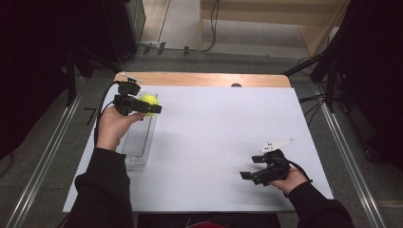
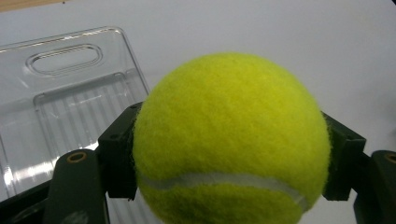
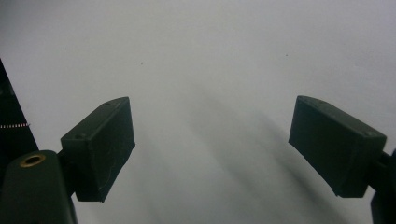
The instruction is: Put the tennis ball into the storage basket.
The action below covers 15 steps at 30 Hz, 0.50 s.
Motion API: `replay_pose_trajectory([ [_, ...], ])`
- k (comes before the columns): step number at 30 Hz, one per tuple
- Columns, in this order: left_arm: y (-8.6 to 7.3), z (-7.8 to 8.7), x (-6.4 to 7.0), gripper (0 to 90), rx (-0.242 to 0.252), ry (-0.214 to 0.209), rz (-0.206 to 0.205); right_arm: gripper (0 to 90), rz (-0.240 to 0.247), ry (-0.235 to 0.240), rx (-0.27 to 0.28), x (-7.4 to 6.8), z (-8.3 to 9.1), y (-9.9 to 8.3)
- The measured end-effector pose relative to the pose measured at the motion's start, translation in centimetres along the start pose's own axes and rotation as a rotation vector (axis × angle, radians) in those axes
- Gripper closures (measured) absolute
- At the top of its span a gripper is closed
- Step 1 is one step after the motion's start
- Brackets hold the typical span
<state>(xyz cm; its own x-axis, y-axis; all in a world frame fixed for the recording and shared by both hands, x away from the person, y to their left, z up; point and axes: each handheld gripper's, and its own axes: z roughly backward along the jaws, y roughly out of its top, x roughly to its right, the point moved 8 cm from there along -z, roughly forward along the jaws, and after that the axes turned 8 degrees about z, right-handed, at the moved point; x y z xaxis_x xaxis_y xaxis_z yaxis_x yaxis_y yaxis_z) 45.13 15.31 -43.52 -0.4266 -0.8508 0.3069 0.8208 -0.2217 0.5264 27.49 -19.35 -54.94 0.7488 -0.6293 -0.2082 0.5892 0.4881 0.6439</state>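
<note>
A yellow tennis ball [image 1: 148, 102] [image 2: 231, 140] sits clamped between the black jaws of my left gripper [image 1: 147, 108] [image 2: 231, 156], held above the far end of a clear plastic tray [image 1: 138, 142] [image 2: 70, 98] at the table's left. My right gripper [image 1: 248, 175] [image 3: 212, 149] hovers low over the white table surface [image 1: 214, 137] near the front right, its jaws wide apart with nothing between them.
The clear tray has a slotted handle [image 2: 64, 59] at its far end and a ribbed floor. A wooden strip [image 1: 199, 79] runs along the table's far edge. Metal rails and dark stands flank the table on both sides.
</note>
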Motion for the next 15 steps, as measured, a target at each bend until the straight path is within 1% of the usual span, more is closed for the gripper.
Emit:
replay_pose_trajectory([
  [2,0.0,0.1,-0.3,26.4,0.006,0.005,0.006,12.3,-0.001,-0.001,-0.001,0.0,0.0,0.0],
  [5,0.0,0.4,-0.8,26.4,0.013,0.001,0.023,12.3,0.001,-0.001,-0.001,0.0,0.0,0.0],
  [10,-0.1,0.7,-1.6,26.4,0.022,0.018,0.039,12.3,0.000,-0.002,-0.001,0.0,0.0,0.0],
  [12,-0.1,0.7,-2.0,26.4,0.022,0.032,0.042,12.3,0.002,-0.002,-0.001,0.0,0.0,0.0],
  [15,-0.3,0.8,-2.5,26.4,0.025,0.035,0.057,12.3,0.002,-0.002,-0.002,0.0,0.0,-0.1],
])
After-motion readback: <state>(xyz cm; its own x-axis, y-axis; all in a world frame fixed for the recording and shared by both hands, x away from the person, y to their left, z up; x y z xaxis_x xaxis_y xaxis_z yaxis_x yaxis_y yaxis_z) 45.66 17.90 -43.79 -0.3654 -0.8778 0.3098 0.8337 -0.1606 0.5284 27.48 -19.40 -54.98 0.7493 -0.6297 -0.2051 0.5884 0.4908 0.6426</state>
